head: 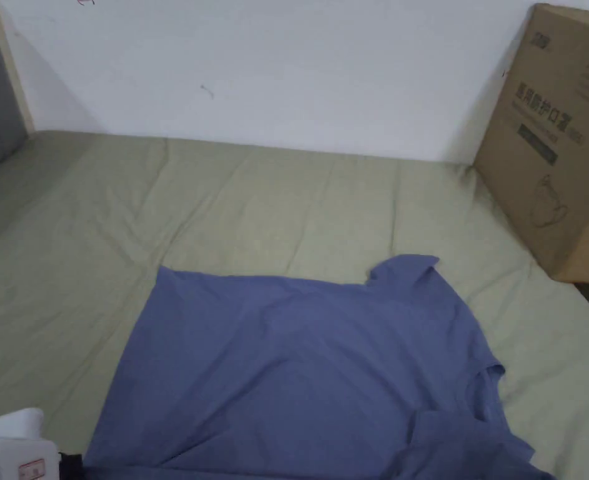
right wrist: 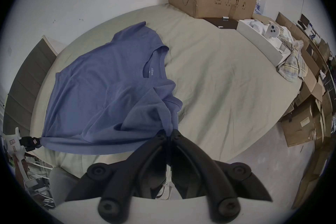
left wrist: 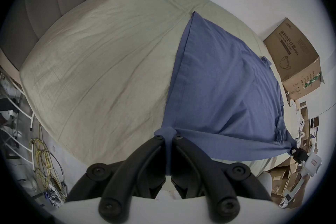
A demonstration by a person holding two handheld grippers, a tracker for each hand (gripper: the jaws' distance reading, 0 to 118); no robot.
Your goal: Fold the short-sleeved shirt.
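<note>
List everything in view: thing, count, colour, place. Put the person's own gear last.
Short-sleeved shirt: one, blue, spread on the bed, near edge lifted between the two tongs.
Bed sheet: one, pale olive, covering the bed.
Headboard: one, grey, padded, at the bed's left end.
Cardboard box: one, brown, standing at the bed's right end against the wall.
Wall: white, behind the bed.
Flattened cartons: several, brown, on the floor right of the bed.
Cables: a bundle, yellowish, on the floor left of the bed.
Left tongs: black, shut on the shirt's hem corner.
Right tongs: black, shut on the shirt near the sleeve.
</note>
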